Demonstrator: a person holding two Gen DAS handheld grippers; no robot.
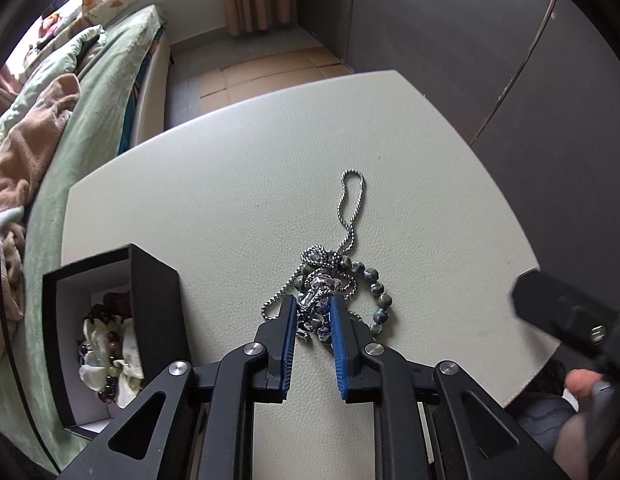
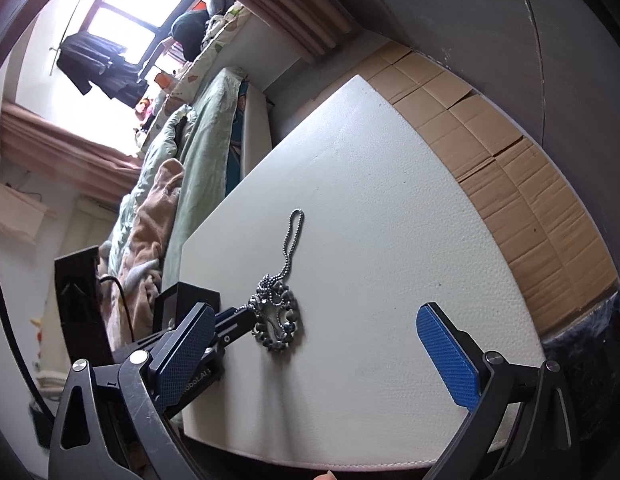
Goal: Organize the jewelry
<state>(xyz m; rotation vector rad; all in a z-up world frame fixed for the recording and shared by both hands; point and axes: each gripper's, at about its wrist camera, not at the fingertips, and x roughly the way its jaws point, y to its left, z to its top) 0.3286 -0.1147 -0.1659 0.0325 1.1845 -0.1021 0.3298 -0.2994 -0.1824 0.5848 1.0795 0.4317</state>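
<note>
Left gripper [image 1: 313, 312]: I see its blue pads clamped on the silver chain necklace [image 1: 351, 200] at the tangled heap, centre of my left view.
Right gripper [image 2: 313, 344]: jaws wide apart, nothing between them; it hangs over the table's near edge.
Beaded bracelet [image 1: 375, 292]: lies under the chain – touching it, on the white table [image 1: 230, 200].
Black box [image 1: 158, 300]: lower left, open; beads and pale wrapping inside.
Bed [image 1: 90, 120]: far left – rumpled green covers.

The left gripper's blue pads [image 1: 337, 336] hide part of the tangled silver chain necklace [image 1: 323, 280]; the blurred black right gripper [image 1: 565, 316] is cut off at the frame edge.
</note>
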